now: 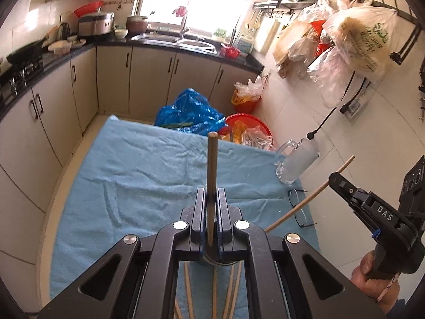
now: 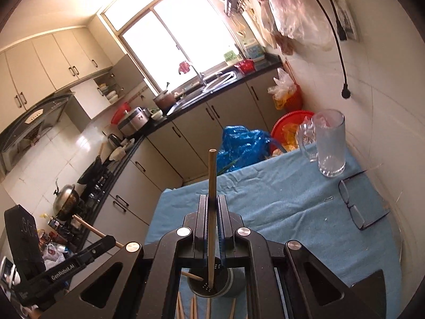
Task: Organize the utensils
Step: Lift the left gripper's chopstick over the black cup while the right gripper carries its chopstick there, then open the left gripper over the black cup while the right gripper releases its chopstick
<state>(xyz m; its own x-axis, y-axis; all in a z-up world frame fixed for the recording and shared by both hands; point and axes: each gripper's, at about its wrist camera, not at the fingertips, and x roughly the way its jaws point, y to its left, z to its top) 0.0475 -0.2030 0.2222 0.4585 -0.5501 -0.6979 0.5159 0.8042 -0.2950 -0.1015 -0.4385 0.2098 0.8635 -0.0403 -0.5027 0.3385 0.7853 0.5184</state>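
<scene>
My left gripper (image 1: 211, 194) is shut on a wooden chopstick (image 1: 212, 164) that stands upright between its jaws. My right gripper (image 2: 211, 199) is shut on another wooden chopstick (image 2: 211, 186), whose lower end reaches into a dark round utensil holder (image 2: 209, 281) standing on the blue towel (image 2: 279, 199). Another stick (image 2: 192, 276) leans inside the holder. Several loose chopsticks (image 1: 233, 289) lie on the towel under the grippers. In the left wrist view the right gripper (image 1: 335, 181) shows at the right, holding its chopstick (image 1: 310, 198). In the right wrist view the left gripper (image 2: 107, 242) shows at the lower left.
A glass mug (image 2: 329, 143) stands at the towel's far right corner, with eyeglasses (image 2: 356, 207) beside it. A blue plastic bag (image 1: 191, 114) and a red basin (image 1: 249, 122) sit beyond the table. Kitchen counters (image 1: 79, 50) run left and behind. Plastic bags (image 1: 356, 34) hang on the right wall.
</scene>
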